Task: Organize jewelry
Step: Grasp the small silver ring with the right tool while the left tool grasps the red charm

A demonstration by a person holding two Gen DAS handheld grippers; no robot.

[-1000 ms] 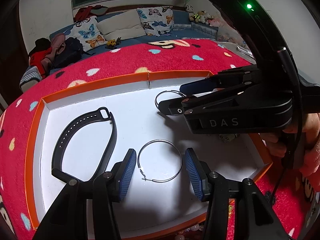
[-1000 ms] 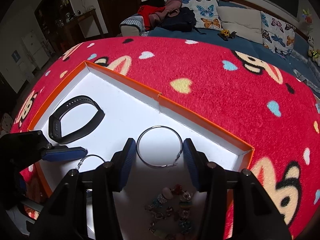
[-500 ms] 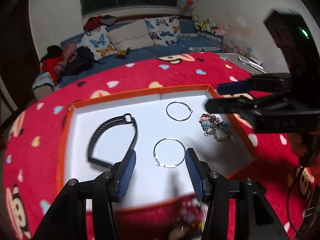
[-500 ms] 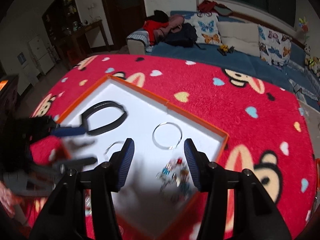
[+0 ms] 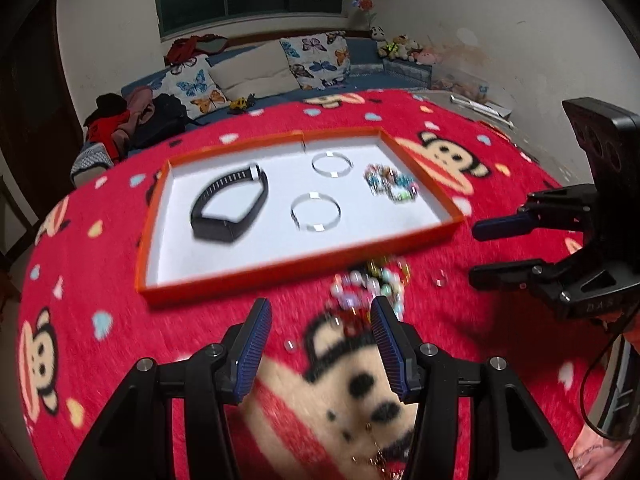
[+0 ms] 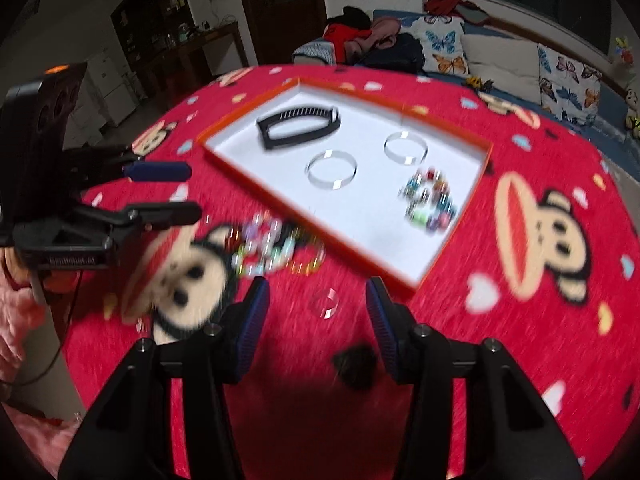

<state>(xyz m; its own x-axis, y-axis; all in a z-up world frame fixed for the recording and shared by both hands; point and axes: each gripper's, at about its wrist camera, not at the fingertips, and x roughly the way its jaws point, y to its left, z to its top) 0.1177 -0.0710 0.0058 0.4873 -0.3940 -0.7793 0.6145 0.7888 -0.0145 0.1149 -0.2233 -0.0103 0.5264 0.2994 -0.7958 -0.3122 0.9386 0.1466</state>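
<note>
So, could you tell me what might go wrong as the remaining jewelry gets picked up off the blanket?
1. The beaded bracelets lie heaped together against the orange tray, so one might drag another along.
2. The small clear ring on the fuzzy red blanket looks hard to pinch and could slip from the right hand-held gripper.

Loose beads (image 5: 370, 284) crowd the blanket (image 5: 100, 280) before the tray's near wall (image 5: 280, 270).
</note>
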